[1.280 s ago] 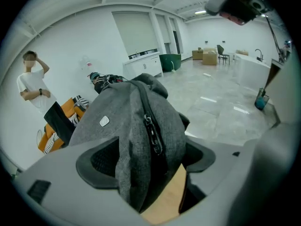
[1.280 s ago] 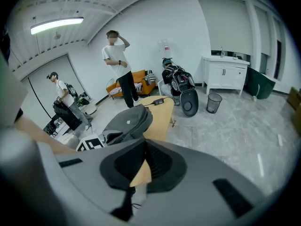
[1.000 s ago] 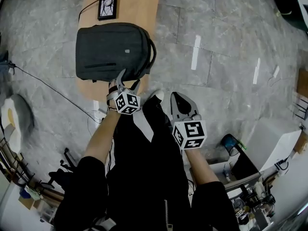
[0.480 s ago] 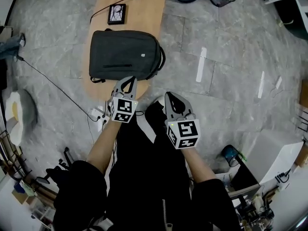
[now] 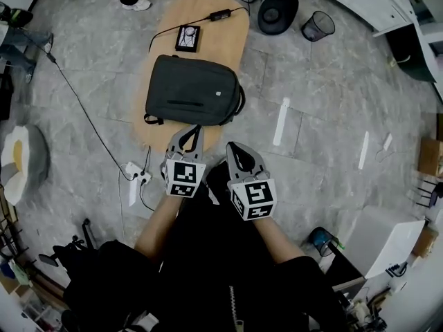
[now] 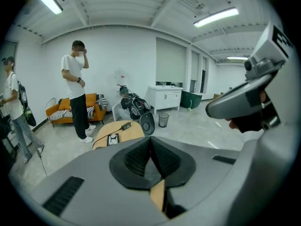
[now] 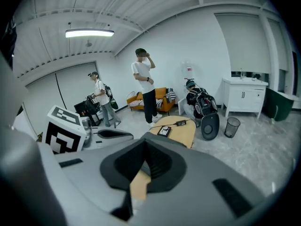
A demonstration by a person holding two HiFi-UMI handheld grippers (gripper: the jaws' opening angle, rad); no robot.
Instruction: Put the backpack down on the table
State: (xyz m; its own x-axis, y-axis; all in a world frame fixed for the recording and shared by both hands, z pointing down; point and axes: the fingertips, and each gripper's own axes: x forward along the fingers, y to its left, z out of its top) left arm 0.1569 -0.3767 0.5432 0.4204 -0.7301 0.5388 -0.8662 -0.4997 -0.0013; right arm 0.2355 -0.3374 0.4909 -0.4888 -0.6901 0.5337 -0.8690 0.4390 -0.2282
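A dark grey backpack (image 5: 194,99) lies flat on the low oval wooden table (image 5: 221,37), and nothing touches it. In the head view both grippers hang in the air on the near side of the table, clear of the bag. My left gripper (image 5: 192,131) points toward the backpack's near edge, jaws shut with nothing between them. My right gripper (image 5: 234,149) is beside it, also shut and empty. In the left gripper view the closed jaws (image 6: 150,142) hide the bag and only the table's far end (image 6: 106,130) shows. The right gripper view shows its closed jaws (image 7: 145,145) over the table (image 7: 181,131).
A small black device (image 5: 187,38) with a cable and adapter (image 5: 221,14) lies on the table's far end. A black round seat (image 5: 275,14) and a waste bin (image 5: 318,25) stand beyond it. A power strip (image 5: 135,175) and cord lie on the floor at left. Two people (image 7: 143,86) stand near an orange sofa (image 6: 70,108).
The left gripper's jaws stood open at the backpack's near edge; they have shut empty. Both grippers have risen and drawn back from the bag, which stays on the table.
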